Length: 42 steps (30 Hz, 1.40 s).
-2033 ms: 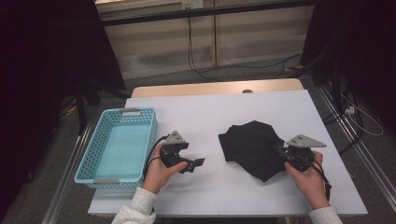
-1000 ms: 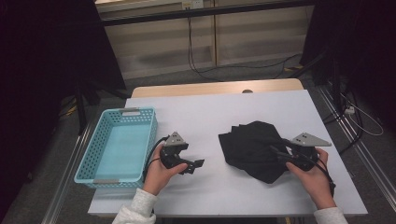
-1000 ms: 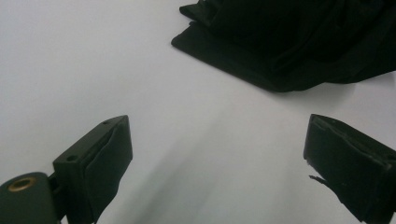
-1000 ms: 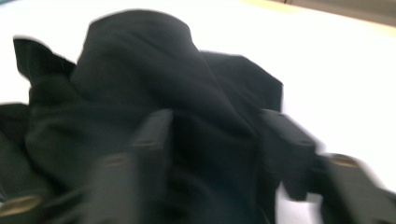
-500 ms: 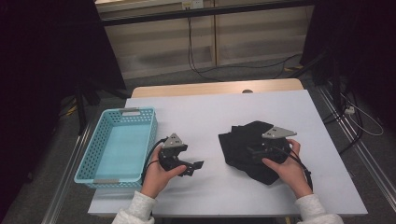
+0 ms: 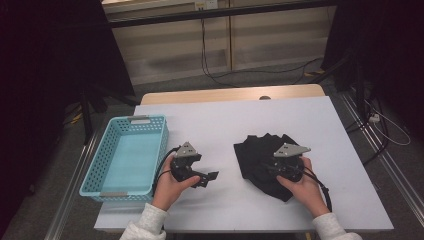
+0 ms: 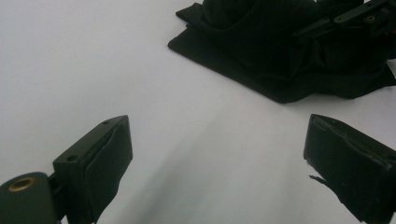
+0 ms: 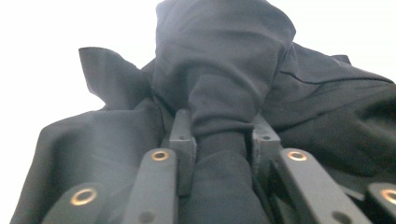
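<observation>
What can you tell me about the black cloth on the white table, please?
The black cloth, a soft matte fabric, lies crumpled with folds on the right half of the white table, apart from the light blue plastic basket. The right tool has just been closing, and its jaws pinch a bunched fold. The left tool stays open, not touching it.

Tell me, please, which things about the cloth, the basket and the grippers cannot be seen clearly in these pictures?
- Black cloth: high view, the right gripper and hand cover its middle; kind of garment unclear.
- Cloth fold: right gripper view, pinched between the jaws; its lower end is cut off.
- Left gripper: its own view, jaws cut by the bottom edge.
- Basket: high view, near wall's inner side is hidden.
</observation>
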Motion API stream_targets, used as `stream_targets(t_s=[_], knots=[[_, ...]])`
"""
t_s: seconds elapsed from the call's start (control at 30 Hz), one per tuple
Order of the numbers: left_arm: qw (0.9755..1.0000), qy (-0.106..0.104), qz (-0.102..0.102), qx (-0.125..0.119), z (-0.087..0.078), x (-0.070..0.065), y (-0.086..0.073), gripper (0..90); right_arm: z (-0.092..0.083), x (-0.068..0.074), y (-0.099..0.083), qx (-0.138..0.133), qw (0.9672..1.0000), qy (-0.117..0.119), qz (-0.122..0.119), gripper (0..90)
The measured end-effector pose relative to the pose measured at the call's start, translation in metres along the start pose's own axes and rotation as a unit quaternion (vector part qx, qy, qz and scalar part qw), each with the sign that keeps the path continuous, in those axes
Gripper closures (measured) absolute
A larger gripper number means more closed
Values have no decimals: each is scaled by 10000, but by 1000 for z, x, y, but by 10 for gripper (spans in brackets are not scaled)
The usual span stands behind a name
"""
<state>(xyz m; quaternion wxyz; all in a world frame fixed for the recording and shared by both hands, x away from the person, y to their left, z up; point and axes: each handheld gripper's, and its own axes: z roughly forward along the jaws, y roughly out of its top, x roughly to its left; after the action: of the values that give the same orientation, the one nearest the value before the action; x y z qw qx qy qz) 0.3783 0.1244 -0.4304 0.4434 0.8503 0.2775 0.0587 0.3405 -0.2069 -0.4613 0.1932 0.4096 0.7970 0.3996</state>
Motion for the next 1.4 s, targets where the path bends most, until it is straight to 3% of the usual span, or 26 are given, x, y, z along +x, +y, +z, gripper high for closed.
stream_targets(t_s=[0.1,0.17,0.2,0.3,0.43,0.5,0.67,0.77,0.8,0.9,1.07,1.4], knots=[[10000,15,-13,-44,-1,1,1,78,0,6,4,-139,9998,140,-42,746],[10000,42,-26,-43,-3,2,0,78,2,14,9,-180,9993,253,-228,749],[9999,81,-28,-55,-4,4,0,78,4,25,14,-192,9980,436,-418,751],[9999,101,-52,-69,-6,5,-1,78,5,41,23,-264,9949,729,-641,751],[9999,127,-34,-86,-9,5,-1,78,1,46,28,-361,9940,877,-549,741],[9999,108,-26,-77,-8,5,-1,78,-4,40,26,-366,9959,649,-519,685],[9999,94,-53,-45,-5,5,-2,78,-15,27,20,-520,9969,503,-325,642],[9999,93,-37,-19,-3,4,-2,78,-23,20,16,-572,9971,441,-248,868],[10000,87,-22,-28,-2,4,-1,78,-25,19,15,-541,9972,466,-208,883],[10000,41,-4,20,2,2,-1,78,-30,15,13,-530,9977,396,-147,884],[10000,-19,24,35,8,-1,0,79,-48,2,9,-731,9972,172,41,885],[9998,-172,106,25,20,-6,9,80,-70,-16,-5,-716,9967,-239,286,885]])
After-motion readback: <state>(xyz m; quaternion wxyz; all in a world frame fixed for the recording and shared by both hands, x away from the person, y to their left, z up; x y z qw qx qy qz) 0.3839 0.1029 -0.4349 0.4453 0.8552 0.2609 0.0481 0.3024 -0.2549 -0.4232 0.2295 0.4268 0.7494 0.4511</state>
